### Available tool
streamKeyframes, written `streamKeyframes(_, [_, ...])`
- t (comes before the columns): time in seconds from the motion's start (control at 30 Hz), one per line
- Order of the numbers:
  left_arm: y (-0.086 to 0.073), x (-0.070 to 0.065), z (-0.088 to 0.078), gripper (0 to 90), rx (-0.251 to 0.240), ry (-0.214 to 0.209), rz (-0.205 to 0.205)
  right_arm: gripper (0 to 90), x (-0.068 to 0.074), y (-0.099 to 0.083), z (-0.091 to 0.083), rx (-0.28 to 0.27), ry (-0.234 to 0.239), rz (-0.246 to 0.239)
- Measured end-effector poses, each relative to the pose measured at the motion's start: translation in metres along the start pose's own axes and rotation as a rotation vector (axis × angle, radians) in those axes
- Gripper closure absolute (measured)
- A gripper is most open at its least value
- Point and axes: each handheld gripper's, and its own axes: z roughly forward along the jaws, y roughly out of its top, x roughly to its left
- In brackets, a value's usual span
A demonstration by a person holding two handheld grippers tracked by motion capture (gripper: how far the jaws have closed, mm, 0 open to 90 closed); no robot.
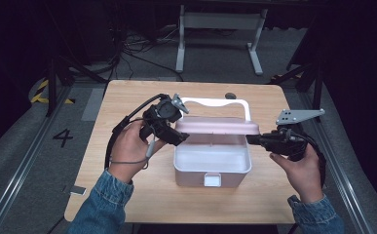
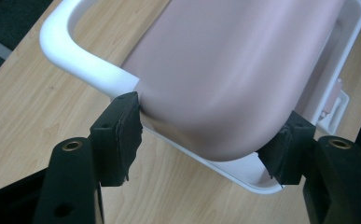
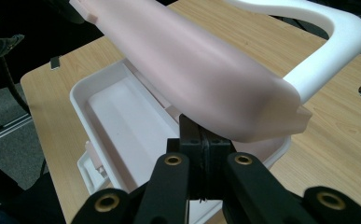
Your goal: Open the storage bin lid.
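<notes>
A white box (image 1: 213,165) with a pink lid (image 1: 215,127) stands mid-table, its base open toward me. The lid (image 2: 225,79) is raised on its far hinge, and its white handle (image 1: 215,102) points away. My left gripper (image 1: 180,138) is at the lid's left end. It is open, with both jaws straddling that end (image 2: 201,140) and the pads against or very near its edges. My right gripper (image 1: 250,140) is at the lid's right end. It is shut, its joined tips (image 3: 197,128) just under the lid's (image 3: 201,74) lower edge, above the box rim (image 3: 82,100).
The box's front latch (image 1: 212,179) faces me. A round hole (image 1: 230,95) sits near the wooden table's (image 1: 127,195) far edge. A small grey object (image 1: 77,190) lies at the front left corner. A white frame (image 1: 220,29) stands on the floor beyond.
</notes>
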Motion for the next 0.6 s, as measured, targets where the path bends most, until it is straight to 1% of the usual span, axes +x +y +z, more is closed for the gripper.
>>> streamKeyframes(0.03, [0.001, 0.0, 0.0, 37.0, -0.013, 0.001, -0.001, 89.6, 0.0, 0.001, 0.001, 0.0, 0.002, 0.001])
streamKeyframes(0.07, [0.002, 0.0, 0.0, 36.9, -0.012, 0.006, -0.009, 89.7, 0.0, 0.002, 0.001, 0.002, 0.003, -0.001])
streamKeyframes(0.13, [0.003, 0.002, 0.0, 36.7, -0.013, 0.001, -0.001, 89.6, -0.001, 0.003, 0.002, 0.0, 0.003, -0.001])
streamKeyframes(0.2, [0.005, 0.003, 0.001, 36.3, -0.018, 0.003, -0.01, 89.6, -0.002, 0.004, 0.002, -0.004, 0.003, 0.005])
streamKeyframes(0.23, [0.006, 0.004, 0.002, 36.3, -0.022, 0.011, -0.002, 89.6, -0.003, 0.005, 0.002, -0.005, 0.001, 0.004])
streamKeyframes(0.27, [0.007, 0.004, 0.002, 36.3, -0.016, 0.005, -0.002, 89.6, -0.004, 0.005, 0.002, -0.007, 0.0, 0.01])
streamKeyframes(0.3, [0.008, 0.004, 0.003, 36.3, -0.03, 0.016, -0.005, 89.7, -0.005, 0.006, 0.001, -0.007, -0.002, 0.01])
streamKeyframes(0.33, [0.009, 0.005, 0.003, 36.2, -0.021, 0.016, 0.005, 89.7, -0.005, 0.006, 0.001, -0.009, 0.0, 0.014])
streamKeyframes(0.37, [0.01, 0.004, 0.004, 36.1, -0.031, 0.02, -0.004, 89.7, -0.007, 0.007, 0.001, -0.009, -0.002, 0.014])
streamKeyframes(0.4, [0.012, 0.006, 0.004, 36.0, -0.026, 0.023, 0.012, 89.7, -0.008, 0.008, 0.001, -0.008, -0.004, 0.018])
streamKeyframes(0.43, [0.012, 0.005, 0.004, 36.0, -0.032, 0.027, 0.008, 89.7, -0.009, 0.008, 0.001, -0.008, -0.006, 0.017])
streamKeyframes(0.47, [0.014, 0.006, 0.004, 36.2, -0.028, 0.027, 0.019, 89.7, -0.009, 0.008, 0.001, -0.009, -0.007, 0.018])
streamKeyframes(0.5, [0.015, 0.006, 0.005, 36.4, -0.033, 0.031, 0.012, 89.7, -0.01, 0.009, 0.001, -0.01, -0.008, 0.02])
streamKeyframes(0.53, [0.016, 0.007, 0.006, 37.9, -0.032, 0.034, 0.021, 89.7, -0.011, 0.009, 0.0, -0.012, -0.008, 0.024])
streamKeyframes(0.57, [0.017, 0.008, 0.006, 40.4, -0.034, 0.036, 0.023, 89.7, -0.012, 0.01, 0.0, -0.012, -0.006, 0.025])
streamKeyframes(0.6, [0.017, 0.009, 0.006, 41.0, -0.039, 0.031, 0.018, 89.7, -0.012, 0.01, 0.0, -0.011, -0.006, 0.024])
